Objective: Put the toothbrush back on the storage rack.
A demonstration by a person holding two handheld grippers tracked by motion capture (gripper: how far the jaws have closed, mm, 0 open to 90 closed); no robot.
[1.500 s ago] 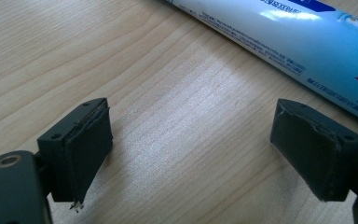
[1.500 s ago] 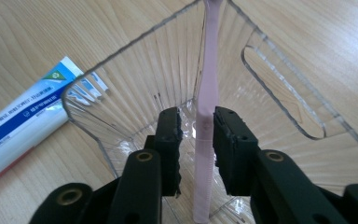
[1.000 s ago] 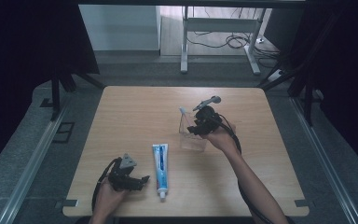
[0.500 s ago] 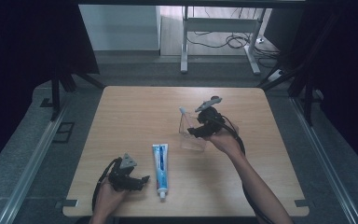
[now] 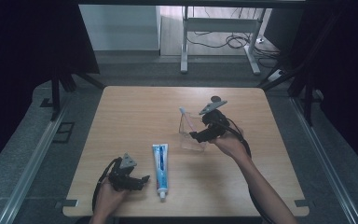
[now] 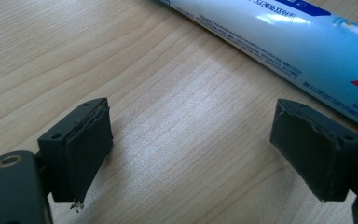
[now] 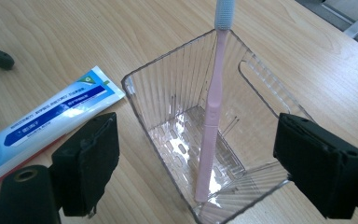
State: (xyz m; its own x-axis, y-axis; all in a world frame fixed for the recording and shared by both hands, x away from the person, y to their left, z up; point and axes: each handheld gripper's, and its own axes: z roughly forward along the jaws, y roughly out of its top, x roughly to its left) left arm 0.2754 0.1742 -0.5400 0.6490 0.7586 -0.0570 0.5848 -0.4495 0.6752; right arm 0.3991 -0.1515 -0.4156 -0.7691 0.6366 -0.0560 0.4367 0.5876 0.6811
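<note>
A clear ribbed plastic holder (image 5: 190,136) stands right of the table's middle, and a pink toothbrush (image 5: 184,119) leans inside it, head up. My right gripper (image 5: 196,136) sits just right of the holder, open. Its jaws have just been opening. In the right gripper view the holder (image 7: 168,93) and toothbrush (image 7: 212,116) show in the gap between the pads, which touch neither. A blue-and-white toothpaste tube (image 5: 159,170) lies near the front edge. Just left of it is my left gripper (image 5: 140,181), open (image 6: 200,154) over bare wood, with the tube (image 6: 279,42) just beyond its jaws.
A small dark round thing (image 5: 216,99) lies on the wooden table (image 5: 130,107) behind the right gripper. Beyond the far edge, metal desk legs (image 5: 183,42) and cables (image 5: 223,39) are on the floor. Dark curtains hang on both sides.
My right gripper has drawn back a little to the right of the holder. The toothbrush stays leaning in the holder. The left gripper has not moved.
</note>
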